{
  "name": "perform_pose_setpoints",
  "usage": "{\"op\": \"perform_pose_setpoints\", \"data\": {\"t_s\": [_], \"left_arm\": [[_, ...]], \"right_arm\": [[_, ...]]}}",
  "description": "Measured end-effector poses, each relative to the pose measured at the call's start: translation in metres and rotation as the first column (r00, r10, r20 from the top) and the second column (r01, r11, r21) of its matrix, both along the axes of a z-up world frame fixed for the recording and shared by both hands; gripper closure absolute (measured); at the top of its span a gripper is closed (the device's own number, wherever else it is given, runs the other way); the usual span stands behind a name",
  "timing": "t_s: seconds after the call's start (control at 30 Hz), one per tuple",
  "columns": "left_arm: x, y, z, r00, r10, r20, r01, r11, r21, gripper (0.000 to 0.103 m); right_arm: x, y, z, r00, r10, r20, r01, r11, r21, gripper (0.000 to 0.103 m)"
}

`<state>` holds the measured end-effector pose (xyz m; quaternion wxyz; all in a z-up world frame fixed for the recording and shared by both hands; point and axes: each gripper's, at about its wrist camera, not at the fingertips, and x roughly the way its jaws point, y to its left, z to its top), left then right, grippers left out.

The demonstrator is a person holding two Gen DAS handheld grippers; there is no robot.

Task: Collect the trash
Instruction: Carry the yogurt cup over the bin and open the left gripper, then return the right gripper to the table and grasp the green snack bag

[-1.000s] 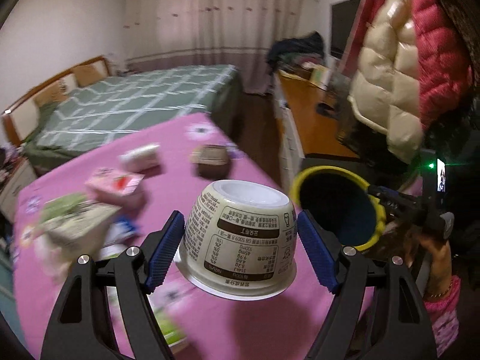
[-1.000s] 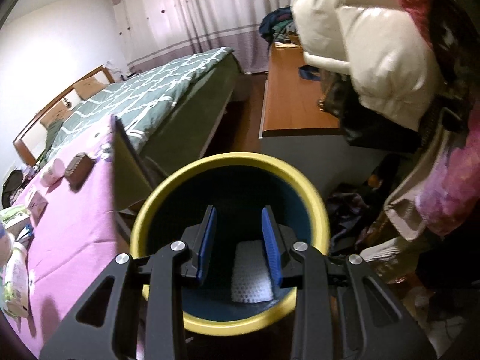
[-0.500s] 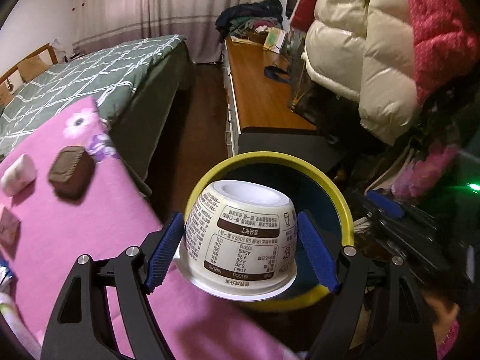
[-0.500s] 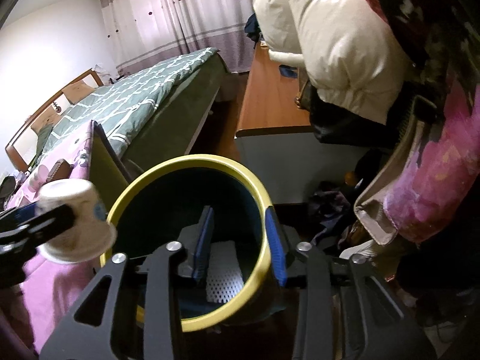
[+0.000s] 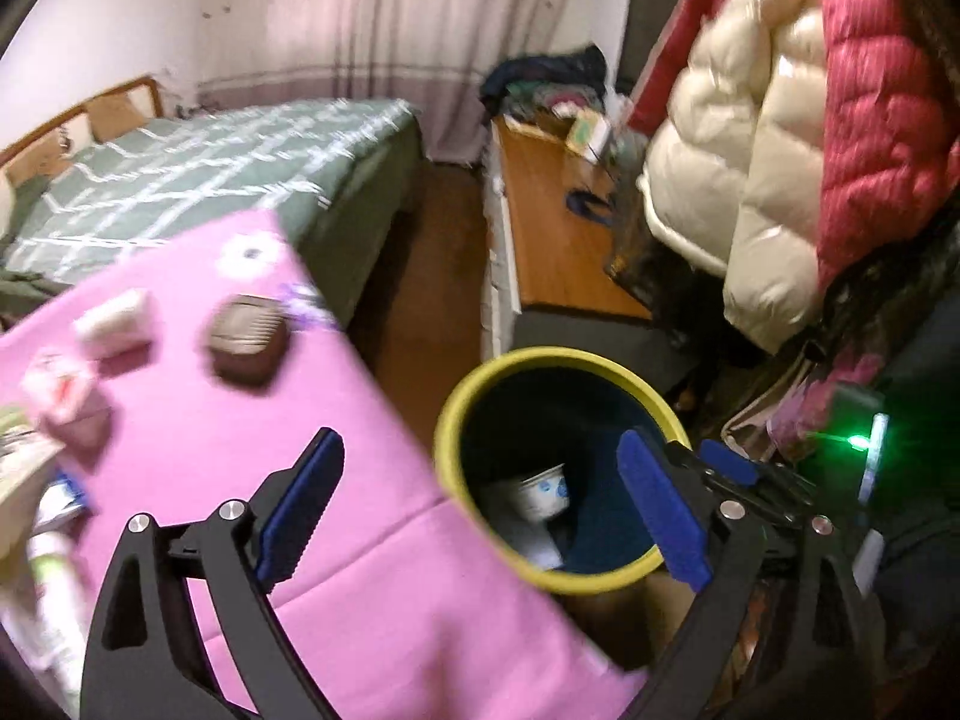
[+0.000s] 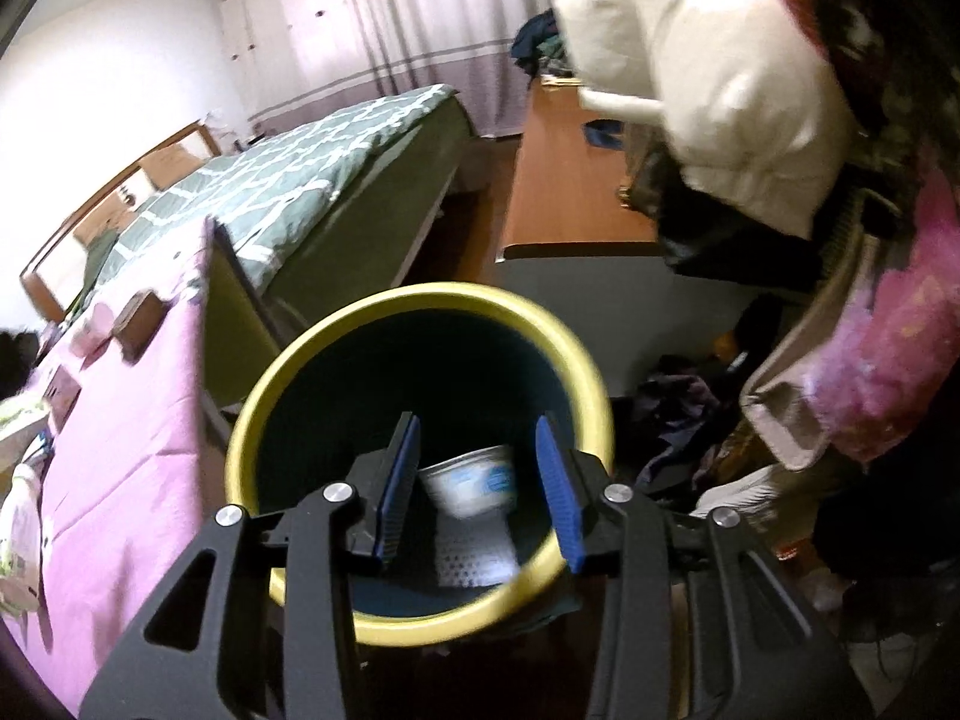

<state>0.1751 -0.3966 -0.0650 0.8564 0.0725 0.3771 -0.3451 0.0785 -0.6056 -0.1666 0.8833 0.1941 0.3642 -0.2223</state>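
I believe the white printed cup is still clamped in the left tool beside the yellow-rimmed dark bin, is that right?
Not quite: the left tool is open and empty. The white printed cup lies inside the yellow-rimmed dark bin, as both wrist views show. The tool is indeed beside the bin.

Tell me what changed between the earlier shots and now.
The left tongs have just opened and let go of the cup, which now lies inside the yellow-rimmed bin; nothing is between them, and they have swung back over the pink cloth. The right tongs are as before, astride the bin's near wall, carrying it.
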Motion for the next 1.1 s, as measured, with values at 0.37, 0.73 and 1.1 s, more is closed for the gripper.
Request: {"op": "perform_pose_setpoints", "data": {"t_s": [0.37, 0.73, 1.1], "left_arm": [[-0.015, 0.211, 0.038, 0.916, 0.381, 0.124, -0.383, 0.924, -0.010, 0.007], [-0.032, 0.374, 0.035, 0.725, 0.668, 0.169, -0.677, 0.736, -0.004, 0.007], [-0.037, 0.408, 0.027, 0.684, 0.713, 0.152, -0.719, 0.695, -0.022, 0.007]], "right_arm": [[0.049, 0.093, 0.019, 0.973, 0.232, 0.012, -0.231, 0.973, -0.025, 0.062], [0.127, 0.259, 0.055, 0.806, 0.589, 0.052, -0.587, 0.808, -0.059, 0.062], [0.195, 0.390, 0.103, 0.601, 0.798, 0.048, -0.793, 0.603, -0.086, 0.062]]}}
